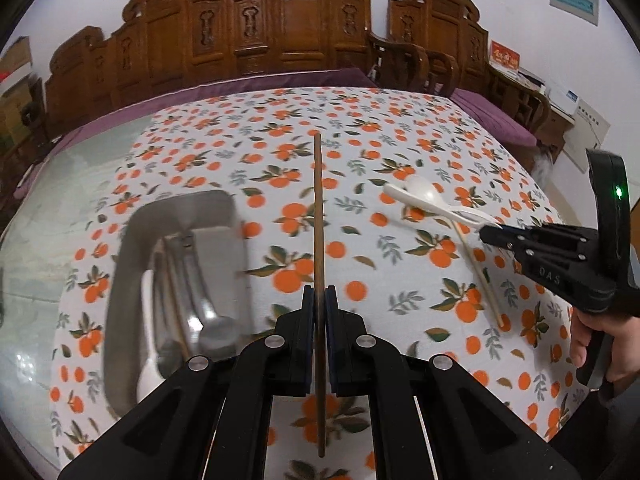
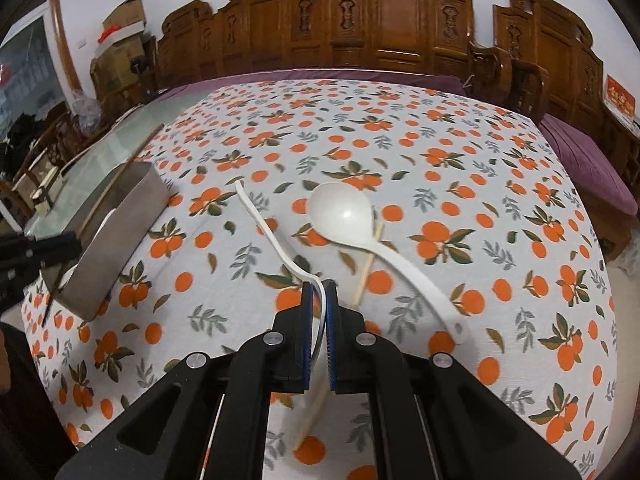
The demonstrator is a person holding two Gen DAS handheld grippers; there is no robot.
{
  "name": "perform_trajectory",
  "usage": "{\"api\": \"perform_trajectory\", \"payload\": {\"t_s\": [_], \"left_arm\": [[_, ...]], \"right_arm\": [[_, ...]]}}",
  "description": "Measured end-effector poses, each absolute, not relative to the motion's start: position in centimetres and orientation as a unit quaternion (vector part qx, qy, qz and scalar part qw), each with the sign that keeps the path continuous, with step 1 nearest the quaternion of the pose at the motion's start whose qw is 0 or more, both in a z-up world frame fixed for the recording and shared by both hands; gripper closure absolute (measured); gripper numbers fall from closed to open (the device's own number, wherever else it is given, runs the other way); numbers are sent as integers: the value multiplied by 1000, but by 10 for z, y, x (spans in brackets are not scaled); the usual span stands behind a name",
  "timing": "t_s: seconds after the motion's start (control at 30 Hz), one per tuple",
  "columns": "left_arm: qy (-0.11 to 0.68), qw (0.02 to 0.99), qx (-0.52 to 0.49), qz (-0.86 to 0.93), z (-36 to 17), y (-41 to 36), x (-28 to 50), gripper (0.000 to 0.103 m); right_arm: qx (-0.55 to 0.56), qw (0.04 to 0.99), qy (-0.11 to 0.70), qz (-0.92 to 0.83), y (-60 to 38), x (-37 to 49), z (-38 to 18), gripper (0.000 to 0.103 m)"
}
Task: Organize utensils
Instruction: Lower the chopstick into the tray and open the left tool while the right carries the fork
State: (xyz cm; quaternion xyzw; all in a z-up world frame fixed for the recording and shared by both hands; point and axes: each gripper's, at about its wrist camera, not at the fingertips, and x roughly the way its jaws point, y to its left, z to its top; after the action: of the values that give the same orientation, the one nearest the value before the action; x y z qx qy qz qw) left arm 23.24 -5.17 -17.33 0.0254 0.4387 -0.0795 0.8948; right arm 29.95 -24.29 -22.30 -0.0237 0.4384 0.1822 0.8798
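The left gripper (image 1: 319,300), clamped on a brown chopstick (image 1: 318,208), should tilt it into the metal box (image 1: 132,264); the right gripper (image 2: 319,292) pinches a white spoon (image 2: 260,220) right of the box.

Both claws — left (image 1: 319,300), right (image 2: 319,294) — clamped (angled downward)

The letters "DAS" stand in pale print on the black body of the right gripper (image 1: 490,234), seen from the left wrist view. A red sign (image 1: 505,58) on the wall at the right carries gold characters, too blurred to read; it shows again at the right edge of the right wrist view. A pale teal notice (image 1: 574,2) higher on that wall bears print too small to make out.
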Motion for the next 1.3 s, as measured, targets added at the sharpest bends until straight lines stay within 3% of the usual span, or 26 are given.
{"api": "perform_trajectory", "payload": {"t_s": [0.67, 1.3], "left_arm": [[462, 885, 41, -23, -183, 32, 250, 98], [488, 872, 34, -32, -219, 48, 254, 98]], "right_arm": [[-65, 876, 425, 217, -193, 284, -218, 96], [-61, 879, 418, 222, -169, 271, -204, 96]]}}
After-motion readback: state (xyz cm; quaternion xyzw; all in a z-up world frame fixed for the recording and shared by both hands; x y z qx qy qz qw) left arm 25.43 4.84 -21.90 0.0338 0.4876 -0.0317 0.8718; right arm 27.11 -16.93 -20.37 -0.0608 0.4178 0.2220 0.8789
